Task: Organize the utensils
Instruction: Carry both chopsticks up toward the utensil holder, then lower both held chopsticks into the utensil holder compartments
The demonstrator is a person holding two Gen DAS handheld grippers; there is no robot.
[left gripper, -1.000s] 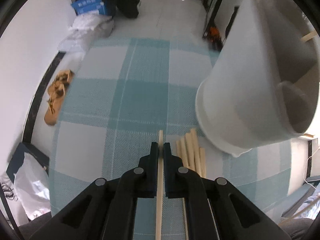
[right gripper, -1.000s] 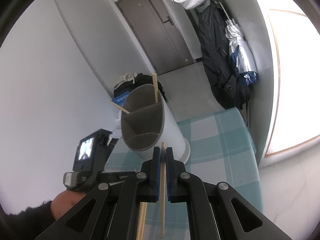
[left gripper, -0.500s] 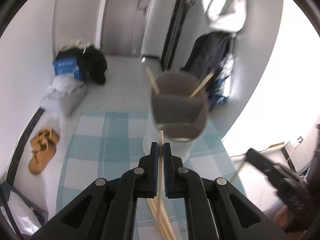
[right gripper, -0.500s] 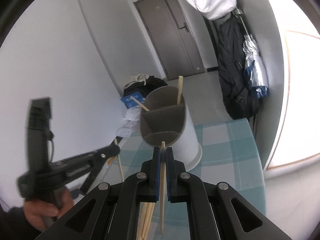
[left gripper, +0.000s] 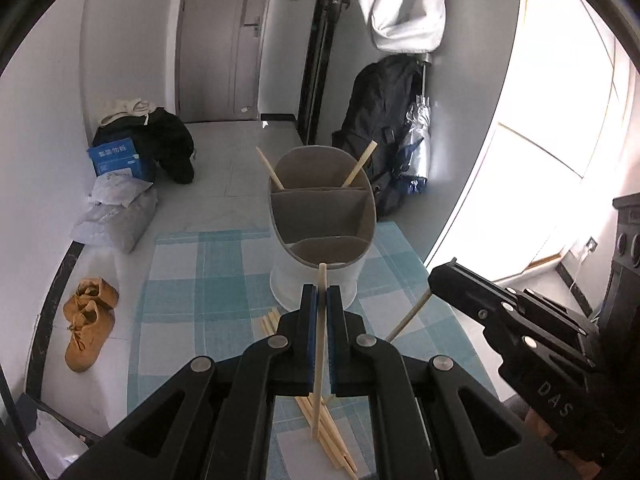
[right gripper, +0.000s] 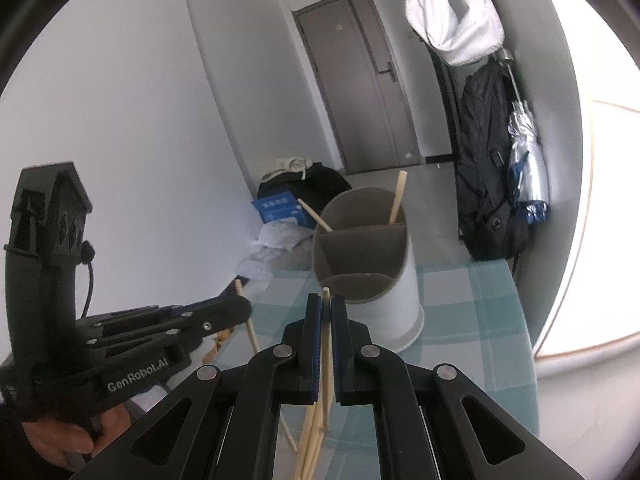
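Wooden chopstick (left gripper: 319, 344) clenched in my left tool (left gripper: 321, 320); another chopstick (right gripper: 326, 344) clenched in my right tool (right gripper: 325, 334). Holder (left gripper: 322, 224) stands near the bench's far edge, two sticks inside. Step, I judge: carrying. Next: lift tips over the rim, drop in.
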